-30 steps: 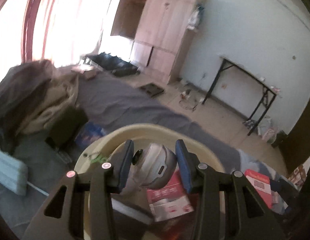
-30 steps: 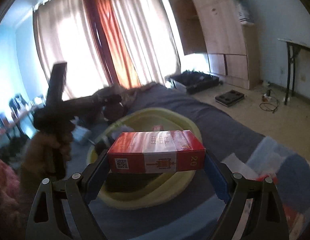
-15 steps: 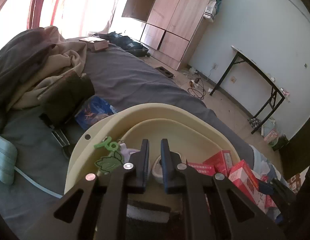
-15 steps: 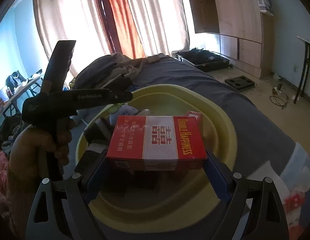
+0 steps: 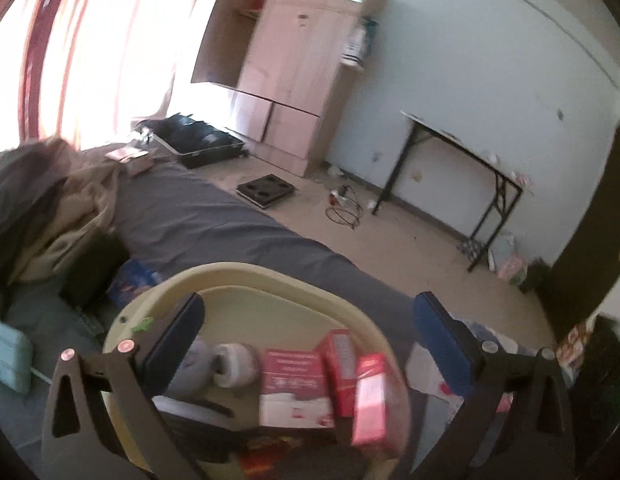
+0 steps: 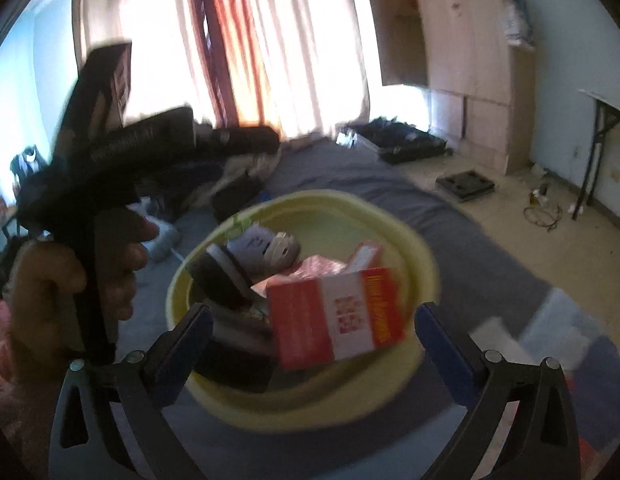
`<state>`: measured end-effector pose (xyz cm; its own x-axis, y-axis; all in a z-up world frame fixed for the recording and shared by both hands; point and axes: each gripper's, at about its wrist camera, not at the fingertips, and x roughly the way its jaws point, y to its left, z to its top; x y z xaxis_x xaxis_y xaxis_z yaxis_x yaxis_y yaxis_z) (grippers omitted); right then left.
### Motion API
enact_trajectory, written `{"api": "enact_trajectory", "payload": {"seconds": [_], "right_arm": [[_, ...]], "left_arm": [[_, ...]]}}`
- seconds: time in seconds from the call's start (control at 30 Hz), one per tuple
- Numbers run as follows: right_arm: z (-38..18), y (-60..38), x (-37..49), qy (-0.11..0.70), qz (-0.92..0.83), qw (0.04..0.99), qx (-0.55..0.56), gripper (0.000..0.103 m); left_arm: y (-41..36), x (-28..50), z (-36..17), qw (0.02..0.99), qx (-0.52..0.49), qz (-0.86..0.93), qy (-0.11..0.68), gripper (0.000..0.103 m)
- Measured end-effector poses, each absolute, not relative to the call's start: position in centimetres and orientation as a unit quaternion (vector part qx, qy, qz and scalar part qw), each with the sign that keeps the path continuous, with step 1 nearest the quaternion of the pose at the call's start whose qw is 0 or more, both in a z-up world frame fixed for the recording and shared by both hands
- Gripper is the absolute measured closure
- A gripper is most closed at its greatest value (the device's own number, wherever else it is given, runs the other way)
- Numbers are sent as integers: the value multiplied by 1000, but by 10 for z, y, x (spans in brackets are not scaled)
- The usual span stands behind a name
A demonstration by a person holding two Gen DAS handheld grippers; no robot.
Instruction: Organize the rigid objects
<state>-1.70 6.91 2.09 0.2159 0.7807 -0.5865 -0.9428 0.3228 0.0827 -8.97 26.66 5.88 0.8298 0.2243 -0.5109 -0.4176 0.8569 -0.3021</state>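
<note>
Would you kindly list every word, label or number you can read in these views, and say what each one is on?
Nothing can be read with certainty.
Red and white box: a square code and yellow lettering on its red band, too blurred to read.
Black handle: pale lettering, too blurred to read.
Red boxes in the basin: white print, too blurred to read.

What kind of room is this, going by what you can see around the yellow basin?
Most likely a lived-in bedroom. The basin sits on a bed with a grey sheet, a tall wooden wardrobe stands against the wall, and long curtains cover a bright window.
</note>
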Motion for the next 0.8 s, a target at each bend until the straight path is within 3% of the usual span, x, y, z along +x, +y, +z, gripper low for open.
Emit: {"api": "enact_trajectory", "payload": {"seconds": [0.17, 0.37, 0.57, 0.8], "right_arm": [[44, -26, 0, 260, 500, 821, -88, 0], [18, -96, 24, 309, 316, 890, -108, 0], [-19, -96, 40, 343, 308, 883, -94, 0], [-42, -68, 57, 343, 274, 895, -84, 0]], "left_arm": [[220, -52, 60, 943, -158, 121, 268, 0], [148, 9, 36, 932, -104, 42, 346, 0], [100, 54, -4, 920, -83, -6, 382, 0], [95, 67, -24, 917, -82, 12, 389, 0]]}}
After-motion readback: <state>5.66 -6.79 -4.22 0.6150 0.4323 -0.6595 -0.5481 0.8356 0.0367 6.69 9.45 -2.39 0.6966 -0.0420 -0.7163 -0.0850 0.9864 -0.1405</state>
